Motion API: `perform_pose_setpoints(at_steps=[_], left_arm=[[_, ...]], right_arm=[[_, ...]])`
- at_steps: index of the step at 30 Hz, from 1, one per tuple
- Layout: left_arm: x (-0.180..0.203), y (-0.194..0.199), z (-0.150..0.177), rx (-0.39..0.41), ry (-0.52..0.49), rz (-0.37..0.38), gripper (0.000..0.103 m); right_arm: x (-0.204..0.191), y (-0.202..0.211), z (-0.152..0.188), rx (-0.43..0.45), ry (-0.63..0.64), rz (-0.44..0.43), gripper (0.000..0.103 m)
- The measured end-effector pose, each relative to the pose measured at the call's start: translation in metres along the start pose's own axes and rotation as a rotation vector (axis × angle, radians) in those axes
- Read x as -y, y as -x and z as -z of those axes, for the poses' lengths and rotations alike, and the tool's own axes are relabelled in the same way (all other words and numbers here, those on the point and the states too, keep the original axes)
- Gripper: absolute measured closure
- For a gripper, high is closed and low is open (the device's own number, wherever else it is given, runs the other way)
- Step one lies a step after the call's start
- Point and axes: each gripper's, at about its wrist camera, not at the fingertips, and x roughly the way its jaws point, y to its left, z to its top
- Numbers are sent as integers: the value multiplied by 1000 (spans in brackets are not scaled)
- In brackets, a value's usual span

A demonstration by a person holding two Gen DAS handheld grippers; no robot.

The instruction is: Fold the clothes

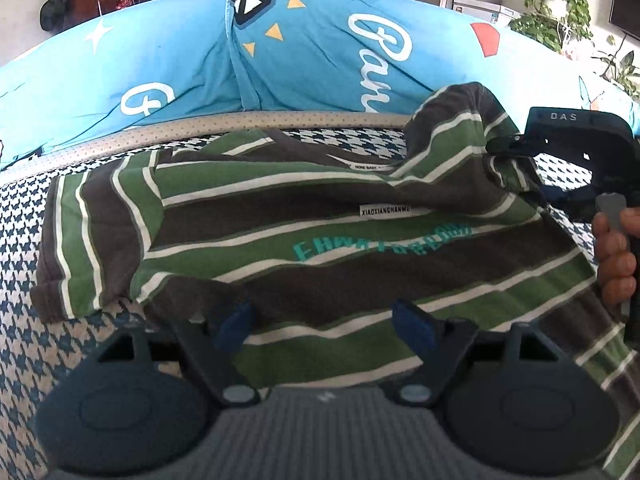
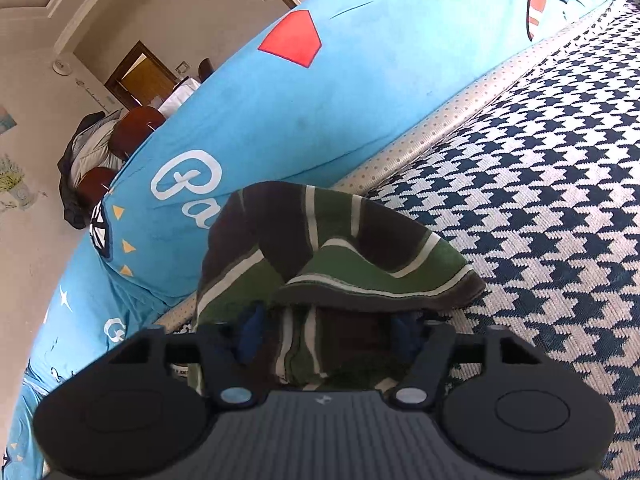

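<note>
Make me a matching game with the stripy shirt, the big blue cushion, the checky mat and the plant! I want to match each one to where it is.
Things:
1. green, brown and white striped cotton shirt
2. sky-blue printed fabric cushion
3. navy and white houndstooth woven mat
4. leafy green potted plant

Places:
A. in the far room corner, beyond the cushion
B. spread under the shirt
C. lying crumpled on the mat
D. standing along the mat's far edge

Pairs: 1-C, 2-D, 3-B, 4-A
</note>
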Motion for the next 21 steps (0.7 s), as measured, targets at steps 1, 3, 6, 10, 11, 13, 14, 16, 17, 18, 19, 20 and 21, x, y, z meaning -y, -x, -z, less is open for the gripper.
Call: perform_pose_setpoints(at_steps=[1,3,6,10,11,13,14,16,17,18,19,20,21], left_arm=[[0,-1,0,-1,0,1,23],[0,-2,0,-3,0,2,23],[0,-3,0,-7,2,3,22],[1,-3,1,-9,-4,3,20],[1,-3,1,-10,-6,3,18],[2,-4,1,-12,-11,1,17],[3,-4,1,-12,-14,0,17],[3,-5,2,-14,-18,-1,16],[3,-5,2,-14,-18,0,16],[3,-5,2,-14,-17,1,16],[3,-4,2,-14,-17,1,16],[3,-4,2,-15,-16,2,16],[3,-4,2,-15,-17,2,16]], right_arm=[[0,0,0,1,3,0,53],[-3,3,0,7,17,1,59],[-8,7,-1,17,37,2,75],[-9,14,-3,36,39,12,81],[-8,16,-4,42,37,17,81],[-7,21,-6,55,32,27,83],[-6,23,-8,63,30,33,83],[-4,29,-13,88,29,48,83],[-4,33,-15,101,29,58,83],[-3,36,-17,111,31,71,83],[-2,38,-18,120,32,84,83],[-2,41,-20,129,33,96,83],[-2,44,-21,136,36,107,83]])
